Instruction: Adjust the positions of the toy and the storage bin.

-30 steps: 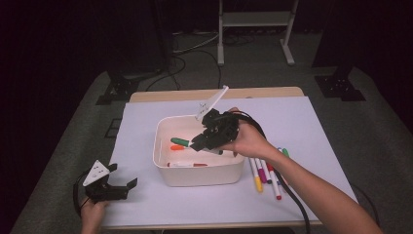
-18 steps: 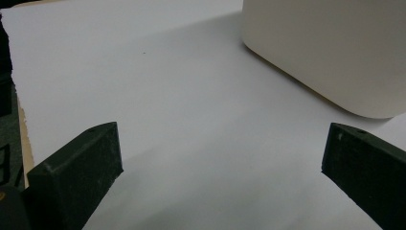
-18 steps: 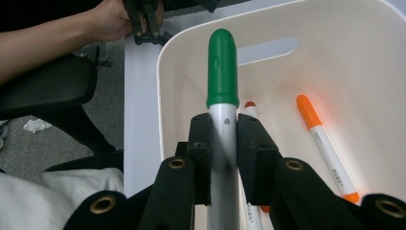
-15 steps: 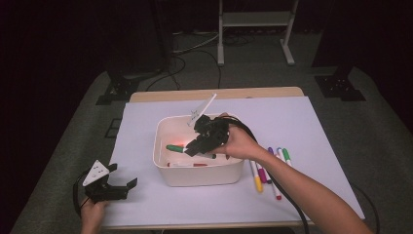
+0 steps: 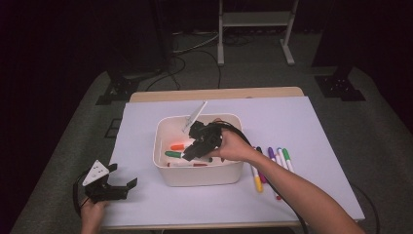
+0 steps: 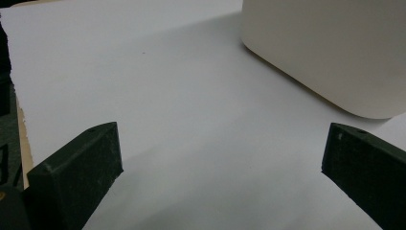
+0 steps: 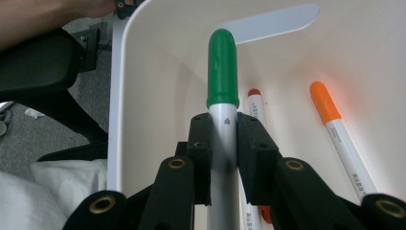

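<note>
A white bin (image 5: 161, 130) stands mid-table on a white sheet. My right gripper (image 5: 191, 154) reaches down into the bin, shut on a green-capped marker (image 7: 222, 62) whose cap points toward the bin's left wall (image 7: 117, 96). In the high view the green cap (image 5: 171, 154) hangs just over the bin floor. An orange-capped marker (image 7: 325, 103) and a red-capped marker (image 7: 255, 101) lie on the floor beside it. My left gripper (image 5: 122, 176) rests at the table's front left with its jaws wide apart and nothing between them, and the bin's outer wall (image 6: 325, 48) is ahead of it.
Several loose markers (image 5: 272, 163) lie on the sheet (image 5: 146, 117) just right of the bin. A white strip (image 5: 195, 116) leans out over the bin's back rim. A metal stand (image 5: 253, 19) and cables sit on the floor behind the table.
My right gripper has sunk deeper into the bin with the green marker, shifting slightly left. The left gripper has not moved.
</note>
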Demonstrator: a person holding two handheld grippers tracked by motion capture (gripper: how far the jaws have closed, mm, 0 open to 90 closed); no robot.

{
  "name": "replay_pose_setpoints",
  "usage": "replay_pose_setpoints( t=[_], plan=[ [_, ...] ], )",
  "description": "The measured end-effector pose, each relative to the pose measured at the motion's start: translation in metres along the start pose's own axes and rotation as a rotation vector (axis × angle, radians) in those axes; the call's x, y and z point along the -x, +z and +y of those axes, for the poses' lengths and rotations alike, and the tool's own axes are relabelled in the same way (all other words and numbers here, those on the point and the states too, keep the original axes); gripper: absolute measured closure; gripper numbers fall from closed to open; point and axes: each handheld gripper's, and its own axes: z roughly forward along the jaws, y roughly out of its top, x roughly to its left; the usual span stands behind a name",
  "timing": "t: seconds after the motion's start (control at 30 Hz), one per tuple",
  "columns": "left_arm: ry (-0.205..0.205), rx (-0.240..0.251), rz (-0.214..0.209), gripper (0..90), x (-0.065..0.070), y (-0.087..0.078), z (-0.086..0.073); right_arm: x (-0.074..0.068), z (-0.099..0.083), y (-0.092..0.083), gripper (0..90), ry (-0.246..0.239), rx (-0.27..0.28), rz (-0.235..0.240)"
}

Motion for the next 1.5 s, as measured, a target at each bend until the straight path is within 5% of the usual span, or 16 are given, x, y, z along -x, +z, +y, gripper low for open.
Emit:
replay_pose_setpoints(
  t=[0.77, 1.23, 1.5],
  plan=[
    [-0.002, 0.004, -0.001, 0.0, -0.001, -0.001, 0.000, 0.002, -0.003, 0.019, 71.6, 0.001, -0.052, -0.004],
    [-0.001, 0.009, -0.001, 0.0, -0.001, -0.001, 0.000, 0.001, -0.018, -0.045, 61.2, 0.038, 0.057, -0.080],
    [0.001, 0.007, 0.001, 0.0, 0.000, -0.001, 0.000, 0.001, -0.036, -0.066, 56.6, 0.060, 0.088, -0.107]
  ],
)
